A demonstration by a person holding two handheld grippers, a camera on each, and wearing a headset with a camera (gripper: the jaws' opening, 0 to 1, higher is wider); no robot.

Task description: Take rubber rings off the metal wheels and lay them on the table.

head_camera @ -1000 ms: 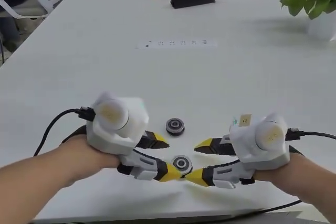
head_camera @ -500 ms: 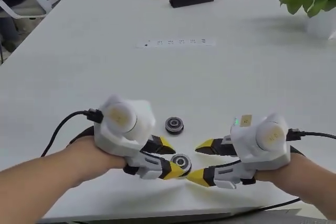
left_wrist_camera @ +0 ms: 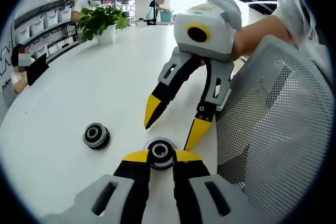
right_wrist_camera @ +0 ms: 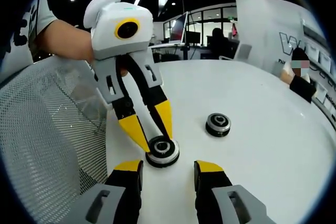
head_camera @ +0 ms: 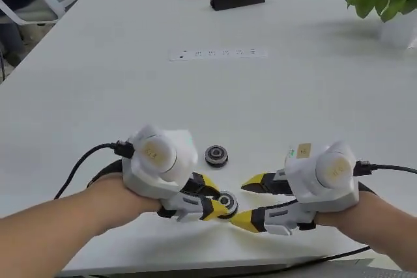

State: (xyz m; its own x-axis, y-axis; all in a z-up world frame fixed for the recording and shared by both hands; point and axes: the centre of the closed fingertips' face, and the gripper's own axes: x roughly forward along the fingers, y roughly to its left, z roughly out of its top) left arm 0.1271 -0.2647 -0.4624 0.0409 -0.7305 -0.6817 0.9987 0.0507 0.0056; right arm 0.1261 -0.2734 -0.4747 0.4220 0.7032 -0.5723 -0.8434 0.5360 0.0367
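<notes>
Left gripper view: left hand-held gripper (left_wrist_camera: 160, 157) pinches the near wheel (left_wrist_camera: 160, 150), right hand-held gripper (left_wrist_camera: 173, 126) spread.

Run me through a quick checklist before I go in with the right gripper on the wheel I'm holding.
1. Left gripper hold on the near wheel: ok, fingers shut on both sides.
2. Right gripper open: ok, spread wide, facing that wheel, not touching it.
3. Rubber ring on the near wheel: cannot tell, its rim is partly covered.
4. Second wheel out of the way: ok, lying apart.
5. Bare table nearby for laying a ring down: ok.
</notes>
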